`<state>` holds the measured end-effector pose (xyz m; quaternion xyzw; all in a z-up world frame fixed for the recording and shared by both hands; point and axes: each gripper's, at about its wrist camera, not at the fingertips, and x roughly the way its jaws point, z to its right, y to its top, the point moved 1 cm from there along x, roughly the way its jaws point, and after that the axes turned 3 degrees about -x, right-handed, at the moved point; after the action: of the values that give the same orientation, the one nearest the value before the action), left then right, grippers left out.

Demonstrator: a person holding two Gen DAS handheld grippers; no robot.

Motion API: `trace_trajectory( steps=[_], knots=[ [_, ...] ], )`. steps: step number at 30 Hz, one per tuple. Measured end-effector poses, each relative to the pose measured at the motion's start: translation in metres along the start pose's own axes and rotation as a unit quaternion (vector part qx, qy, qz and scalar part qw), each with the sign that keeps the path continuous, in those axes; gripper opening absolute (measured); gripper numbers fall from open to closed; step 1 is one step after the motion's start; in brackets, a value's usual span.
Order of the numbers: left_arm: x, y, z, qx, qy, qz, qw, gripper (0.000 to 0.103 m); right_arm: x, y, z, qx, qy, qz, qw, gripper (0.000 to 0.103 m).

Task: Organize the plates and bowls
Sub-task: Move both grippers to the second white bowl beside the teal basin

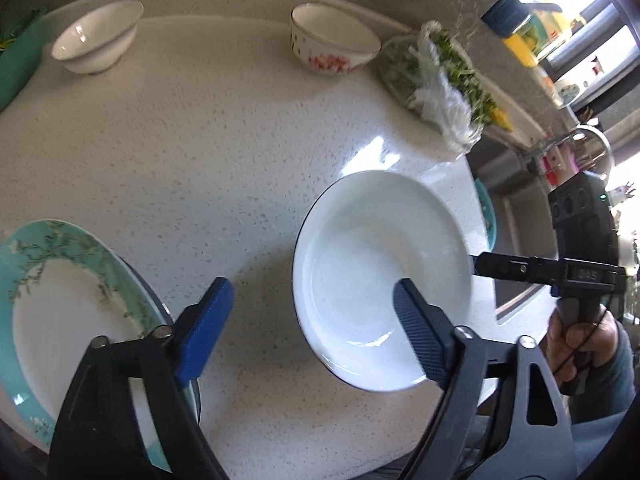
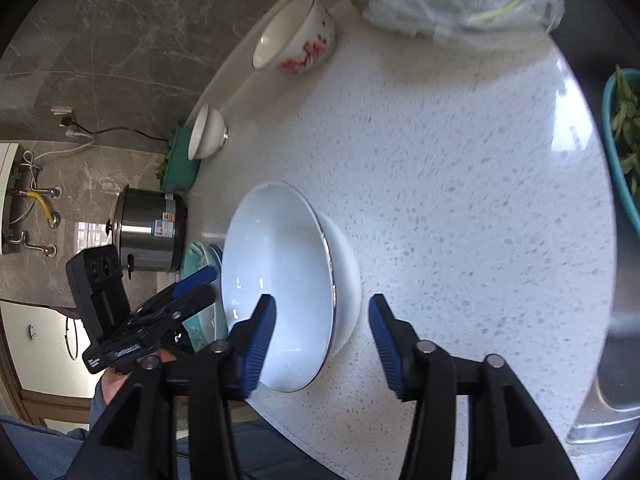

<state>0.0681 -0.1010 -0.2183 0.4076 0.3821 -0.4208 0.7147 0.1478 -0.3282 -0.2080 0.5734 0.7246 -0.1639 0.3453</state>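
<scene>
Overhead, grey marble wall (image 2: pixel 100 60) behind speckled white countertop (image 1: pixel 200 140).

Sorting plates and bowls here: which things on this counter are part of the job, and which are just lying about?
Part of the job:
large white bowl
teal-rimmed plate
plain white bowl
red-flowered bowl

Just lying about:
bag of greens
teal basin of greens
steel cooker
green tray
sink tap
</scene>
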Motion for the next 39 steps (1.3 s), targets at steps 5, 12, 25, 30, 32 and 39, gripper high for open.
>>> trace_trajectory(
  steps=[5, 12, 25, 30, 32, 39],
  knots=[
    [-0.051, 0.016, -0.005, 0.018, 0.045, 0.06, 0.997, 0.103, -0.03, 0.015, -0.012, -0.007, -0.003, 0.054, 0.998, 0.103],
    [-0.129, 0.068, -0.085, 0.019, 0.13, 0.191, 0.9728, 0.103, -0.02, 0.058, -0.098, -0.088, 0.064, 0.08, 0.991, 0.103],
    [-0.097, 0.189, -0.252, -0.054, 0.112, 0.125, 0.9843, 0.103, 0.128, 0.186, -0.213, -0.135, 0.011, 0.015, 0.991, 0.103],
    [-0.058, 0.221, -0.276, -0.049, 0.105, 0.077, 0.9903, 0.102, 0.185, 0.219, -0.219, -0.113, -0.038, -0.018, 0.993, 0.103],
    [-0.044, 0.228, -0.277, -0.03, 0.106, 0.063, 0.992, 0.102, 0.2, 0.227, -0.217, -0.106, -0.055, -0.024, 0.993, 0.1],
    [-0.009, 0.255, -0.297, -0.028, 0.078, 0.047, 0.9954, 0.102, 0.256, 0.251, -0.205, -0.068, -0.092, -0.055, 0.992, 0.076]
  ],
)
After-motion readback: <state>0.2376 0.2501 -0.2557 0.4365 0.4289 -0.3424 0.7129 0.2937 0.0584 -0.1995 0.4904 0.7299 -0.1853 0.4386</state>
